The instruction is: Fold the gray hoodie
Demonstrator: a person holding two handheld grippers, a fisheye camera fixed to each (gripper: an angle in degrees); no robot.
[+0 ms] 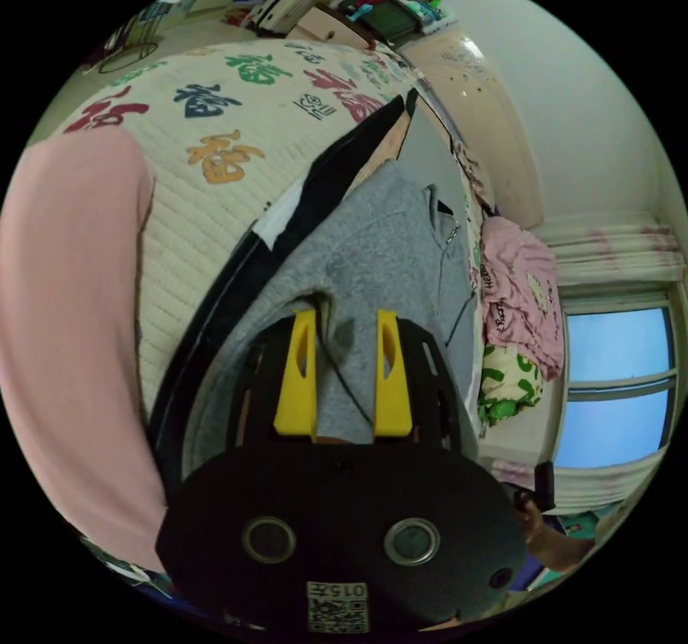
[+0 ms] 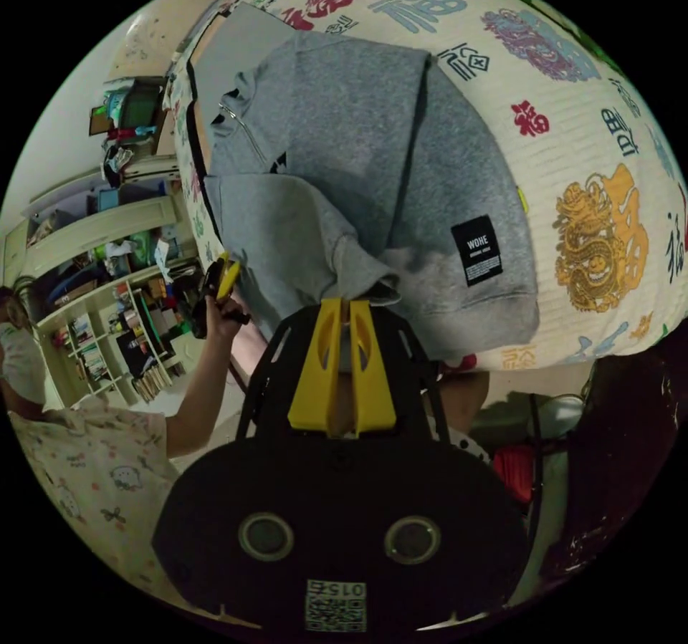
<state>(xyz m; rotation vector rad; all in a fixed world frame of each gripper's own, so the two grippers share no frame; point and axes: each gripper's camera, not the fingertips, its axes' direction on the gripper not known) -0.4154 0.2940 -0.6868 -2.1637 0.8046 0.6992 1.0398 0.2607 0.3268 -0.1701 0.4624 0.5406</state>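
my right gripper (image 2: 342, 318) pinches the hoodie (image 2: 373, 150) cuff, left gripper (image 1: 345, 329) gapes around loose fabric; thin hold, sleeve may slip mid-fold

home bedroom: bed with a quilted printed bedspread (image 2: 573, 135), pink bedding (image 1: 519, 279) piled by a curtained window (image 1: 616, 386), cluttered bookshelves (image 2: 115, 343) and wardrobe (image 1: 473, 121) along the walls.

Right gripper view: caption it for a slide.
Right tool shut on a sleeve cuff of the gray hoodie spread on the patterned quilt.
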